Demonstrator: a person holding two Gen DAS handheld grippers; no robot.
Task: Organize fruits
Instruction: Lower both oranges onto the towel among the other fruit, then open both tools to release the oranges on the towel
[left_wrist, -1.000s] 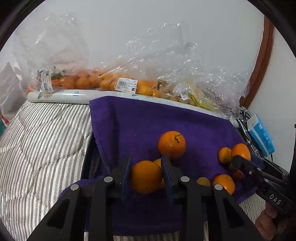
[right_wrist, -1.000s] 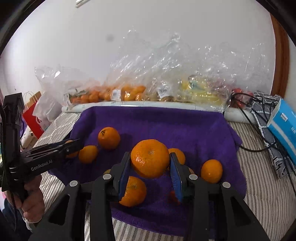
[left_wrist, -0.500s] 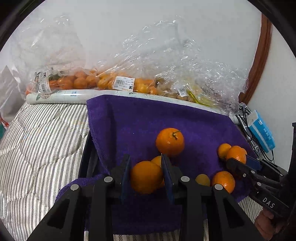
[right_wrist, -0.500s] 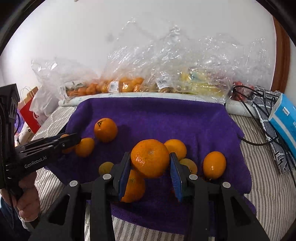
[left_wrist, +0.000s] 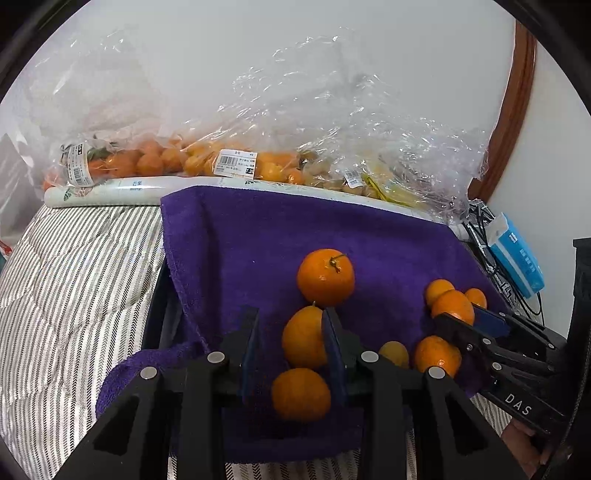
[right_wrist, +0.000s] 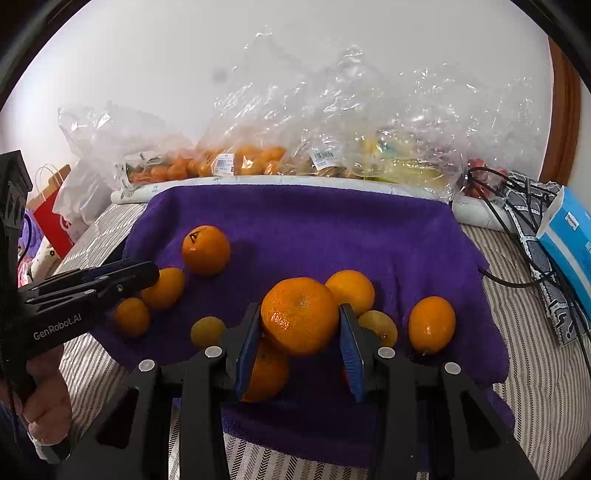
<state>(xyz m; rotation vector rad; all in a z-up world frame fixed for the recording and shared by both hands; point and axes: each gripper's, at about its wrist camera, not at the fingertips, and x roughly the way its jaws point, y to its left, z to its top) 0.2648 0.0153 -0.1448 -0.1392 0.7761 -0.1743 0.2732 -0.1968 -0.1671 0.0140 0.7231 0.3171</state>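
- Purple towel (right_wrist: 295, 221) is spread over the striped bedding (left_wrist: 74, 277), with loose oranges scattered on it.
- Right gripper (right_wrist: 301, 343) is pinched on a large mandarin (right_wrist: 299, 314), held above the towel.
- Left gripper (left_wrist: 290, 343) is seen spread, an orange (left_wrist: 301, 394) lying free on the towel between its fingers.

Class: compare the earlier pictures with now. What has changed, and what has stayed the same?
The small orange has dropped from the jaws of the left gripper onto the purple towel. The right gripper keeps hold of its mandarin; nothing else moved.
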